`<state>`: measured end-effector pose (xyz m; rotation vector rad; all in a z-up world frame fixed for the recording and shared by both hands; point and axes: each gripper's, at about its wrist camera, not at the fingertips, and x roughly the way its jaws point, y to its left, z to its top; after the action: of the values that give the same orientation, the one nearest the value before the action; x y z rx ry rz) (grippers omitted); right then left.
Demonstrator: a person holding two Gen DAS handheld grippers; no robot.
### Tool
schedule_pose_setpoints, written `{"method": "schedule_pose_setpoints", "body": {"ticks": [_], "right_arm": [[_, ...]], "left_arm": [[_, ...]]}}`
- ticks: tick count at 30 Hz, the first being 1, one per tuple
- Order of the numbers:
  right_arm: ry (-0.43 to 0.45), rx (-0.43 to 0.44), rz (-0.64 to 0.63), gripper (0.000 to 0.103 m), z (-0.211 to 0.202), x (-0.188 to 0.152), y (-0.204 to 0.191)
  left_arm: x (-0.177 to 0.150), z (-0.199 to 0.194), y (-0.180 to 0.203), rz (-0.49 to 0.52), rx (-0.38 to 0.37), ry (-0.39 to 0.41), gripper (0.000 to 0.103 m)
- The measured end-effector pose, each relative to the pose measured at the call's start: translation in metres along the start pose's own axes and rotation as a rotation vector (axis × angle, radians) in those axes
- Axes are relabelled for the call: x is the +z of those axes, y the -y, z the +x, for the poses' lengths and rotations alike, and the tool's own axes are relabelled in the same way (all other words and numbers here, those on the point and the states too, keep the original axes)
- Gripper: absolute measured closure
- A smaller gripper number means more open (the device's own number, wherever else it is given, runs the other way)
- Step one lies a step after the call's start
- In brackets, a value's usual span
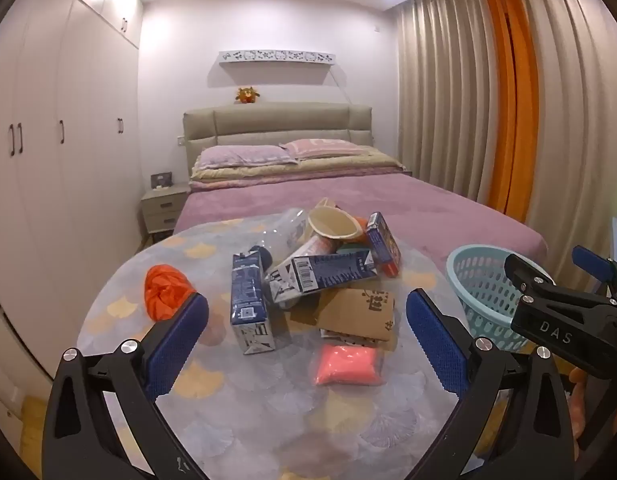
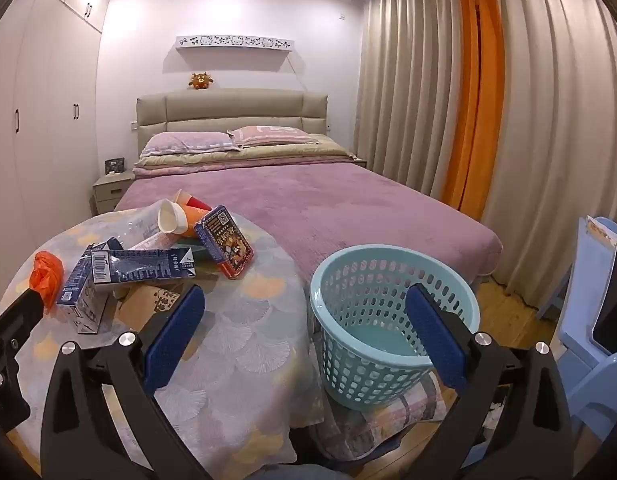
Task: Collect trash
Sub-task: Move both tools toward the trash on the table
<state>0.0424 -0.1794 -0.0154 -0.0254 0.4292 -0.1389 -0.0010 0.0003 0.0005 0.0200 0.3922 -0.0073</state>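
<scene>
Evidently nothing is collected yet: the left gripper [image 1: 307, 332] hangs with jaws spread wide and empty over the round table with its shell-patterned cloth [image 1: 236, 412], and the right gripper [image 2: 304, 336] is just as wide and empty, straddling the table edge and the pale blue perforated plastic basket [image 2: 392, 320]. Straight ahead of the left claw lies the trash pile; the basket sits off to its right, beside the table. A sound start would be the flat pink plastic packet [image 1: 347, 364], nearest the left claw's right finger and apart from the heap, pinched across its narrow side. I count three dark blue cartons, one crumpled orange plastic bag [image 1: 164, 292], one brown paper bag [image 1: 360, 312], one pink packet, at least two paper cups, and one basket, which looks bare inside.
</scene>
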Motion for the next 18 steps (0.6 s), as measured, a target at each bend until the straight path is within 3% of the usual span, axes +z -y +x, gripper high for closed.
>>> {"method": "schedule_pose_setpoints", "body": {"ticks": [18], "right_arm": [[-0.012,0.011,0.027,0.008,0.0,0.002,0.005]], "left_arm": [[0.004,-0.005,-0.004,-0.039,-0.047,-0.013,0.007]]}}
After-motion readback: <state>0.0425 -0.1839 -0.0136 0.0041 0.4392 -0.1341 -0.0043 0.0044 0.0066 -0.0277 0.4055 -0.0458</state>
